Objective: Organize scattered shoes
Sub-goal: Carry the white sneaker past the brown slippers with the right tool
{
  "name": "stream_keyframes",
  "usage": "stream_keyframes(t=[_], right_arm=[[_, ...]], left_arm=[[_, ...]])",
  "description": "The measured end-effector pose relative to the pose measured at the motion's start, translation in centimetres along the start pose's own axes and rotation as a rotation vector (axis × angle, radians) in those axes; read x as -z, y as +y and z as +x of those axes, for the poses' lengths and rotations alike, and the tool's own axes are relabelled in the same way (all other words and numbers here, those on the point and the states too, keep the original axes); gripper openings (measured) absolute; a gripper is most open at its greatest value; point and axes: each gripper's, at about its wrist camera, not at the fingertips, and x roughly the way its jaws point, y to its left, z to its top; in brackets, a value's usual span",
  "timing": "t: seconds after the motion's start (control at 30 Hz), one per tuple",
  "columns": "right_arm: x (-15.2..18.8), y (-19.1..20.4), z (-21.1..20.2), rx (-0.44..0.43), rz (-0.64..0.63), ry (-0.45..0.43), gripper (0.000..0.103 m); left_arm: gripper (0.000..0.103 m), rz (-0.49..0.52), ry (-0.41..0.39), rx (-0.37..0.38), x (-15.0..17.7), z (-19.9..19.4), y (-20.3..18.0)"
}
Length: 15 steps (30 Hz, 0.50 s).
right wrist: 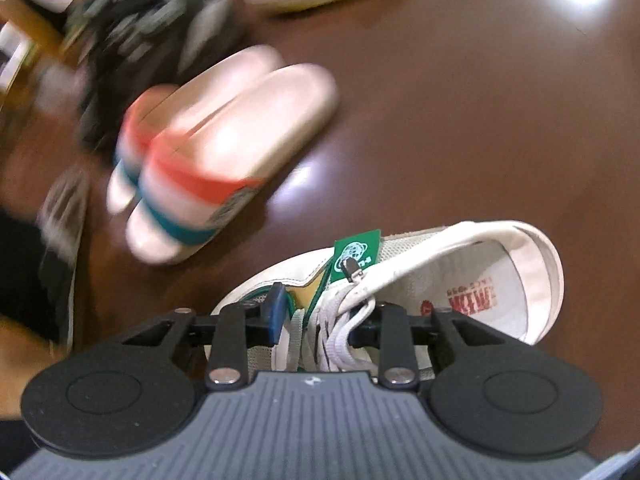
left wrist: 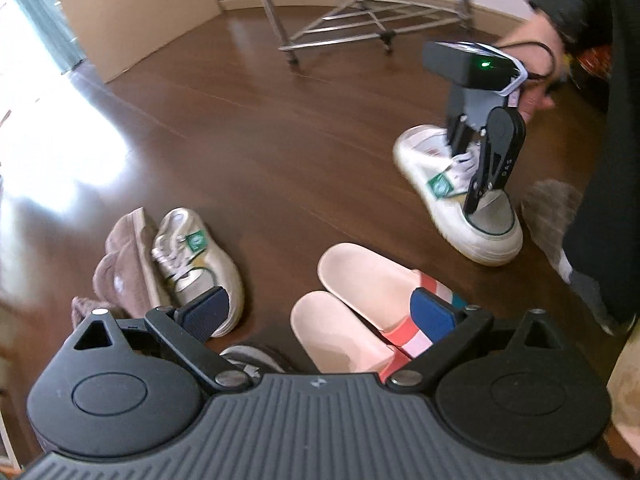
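My right gripper points steeply down, its jaws drawn in on the laced tongue of a white sneaker; the blue pad presses the left side of the lacing, while the other pad is hidden behind the laces (so I see only one contact). The sneaker's toe is cut off beneath my gripper body, and its heel opening with red print faces away to the right. In the left wrist view the same gripper reaches into that sneaker from above, a hand blurred behind it.

My left gripper hangs with its fingers wide apart and nothing between them but floor and shoes below. Its right pad covers part of the striped straps of two pink slides, which lie side by side. Its left pad overlaps the toe of a second white sneaker, which lies just beside a brown slipper. Something grey under the gripper I cannot make out.

The floor is dark glossy wood with strong glare at left. Farther off stand a cardboard sheet against the wall and a metal rack, its top cut off.
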Motion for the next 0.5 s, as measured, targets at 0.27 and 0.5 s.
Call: stream_keyframes(t=[0.27,0.5], right_arm=[[-3.6,3.8,2.0,-0.078,-0.099,-0.004,0.028],[-3.2,2.9,-0.7,-0.041,-0.034,-0.077,0.042]], left_arm=[[0.099,0.036,0.031,0.016,0.7,0.9,-0.8],[0.099,0.032,0.032,-0.023,0.6,1.2,-0.4]])
